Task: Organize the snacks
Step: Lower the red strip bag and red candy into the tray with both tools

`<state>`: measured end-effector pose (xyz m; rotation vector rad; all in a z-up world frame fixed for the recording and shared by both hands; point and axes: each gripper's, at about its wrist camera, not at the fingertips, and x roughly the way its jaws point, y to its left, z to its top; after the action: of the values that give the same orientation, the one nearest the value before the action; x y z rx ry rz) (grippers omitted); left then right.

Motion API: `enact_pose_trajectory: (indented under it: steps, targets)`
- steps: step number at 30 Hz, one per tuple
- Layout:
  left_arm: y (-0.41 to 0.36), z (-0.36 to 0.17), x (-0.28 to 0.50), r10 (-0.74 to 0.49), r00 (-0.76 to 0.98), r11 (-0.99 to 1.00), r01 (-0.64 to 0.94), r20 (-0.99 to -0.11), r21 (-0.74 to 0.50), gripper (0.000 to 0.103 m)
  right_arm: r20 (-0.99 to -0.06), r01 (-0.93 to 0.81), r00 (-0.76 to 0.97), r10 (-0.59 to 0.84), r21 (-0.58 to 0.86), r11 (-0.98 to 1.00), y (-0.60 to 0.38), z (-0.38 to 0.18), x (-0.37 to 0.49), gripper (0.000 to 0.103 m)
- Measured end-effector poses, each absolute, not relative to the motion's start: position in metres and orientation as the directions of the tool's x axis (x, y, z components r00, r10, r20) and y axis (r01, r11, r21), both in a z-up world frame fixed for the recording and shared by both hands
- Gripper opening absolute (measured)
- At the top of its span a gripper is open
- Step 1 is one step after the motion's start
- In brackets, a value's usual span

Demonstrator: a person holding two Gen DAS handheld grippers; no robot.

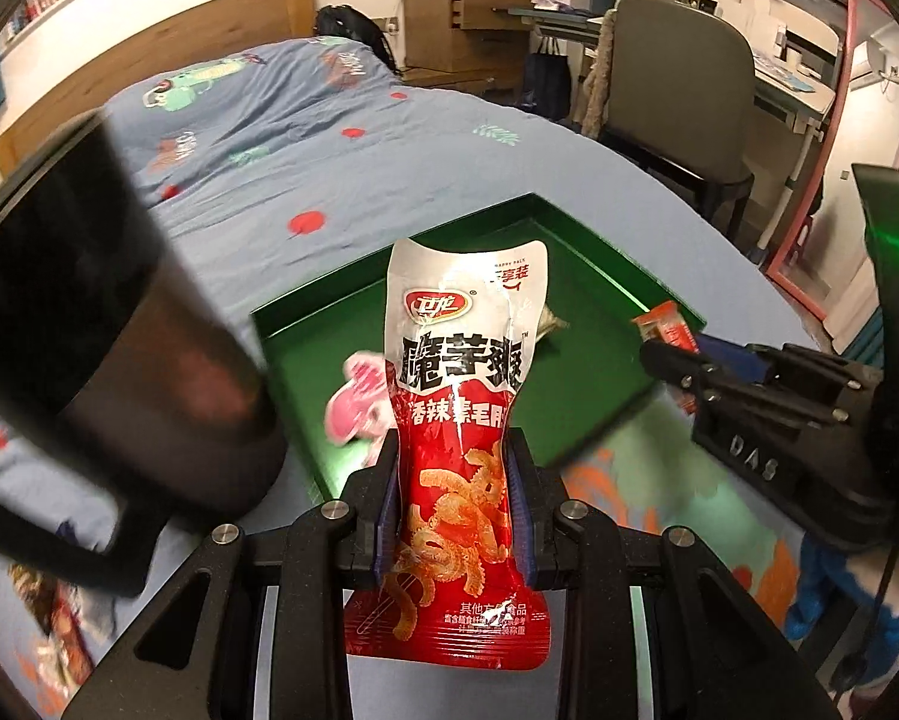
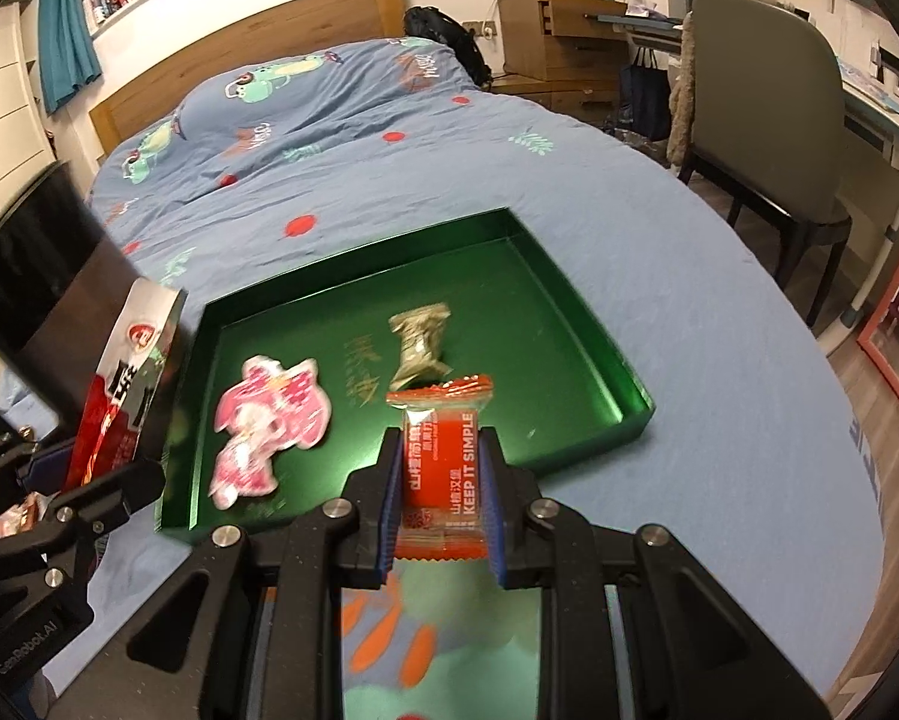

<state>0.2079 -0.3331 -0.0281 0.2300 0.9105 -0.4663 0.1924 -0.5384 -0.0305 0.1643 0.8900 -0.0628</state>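
My left gripper (image 1: 456, 468) is shut on a tall red-and-white snack pouch (image 1: 464, 396) and holds it upright at the near edge of the green tray (image 1: 305, 324). My right gripper (image 2: 442, 456) is shut on a small orange snack packet (image 2: 443, 462) over the tray's (image 2: 569, 312) near edge. In the tray lie a pink snack packet (image 2: 269, 420) and a small greenish-gold wrapped snack (image 2: 419, 342). The right gripper with its packet (image 1: 665, 324) shows at the right of the left wrist view. The pouch (image 2: 125, 384) shows at the left of the right wrist view.
The tray rests on a bed with a blue patterned cover (image 2: 389, 168). More snack packets (image 1: 53, 630) lie on the bed at the near left. A grey chair (image 2: 767, 120) and a desk stand right of the bed. A dark blurred object (image 1: 89, 330) fills the left of the left wrist view.
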Motion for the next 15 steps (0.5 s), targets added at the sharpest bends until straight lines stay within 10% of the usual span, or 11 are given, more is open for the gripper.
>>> enact_pose_trajectory:
  steps: [15]
  targets:
    - [-0.393,-0.087,0.269,-0.253,0.391,0.878,0.477,-0.885,-0.040,0.027,-0.809,0.141,0.587,-0.021,0.076,0.987,-0.564,-0.071,0.250,0.000]
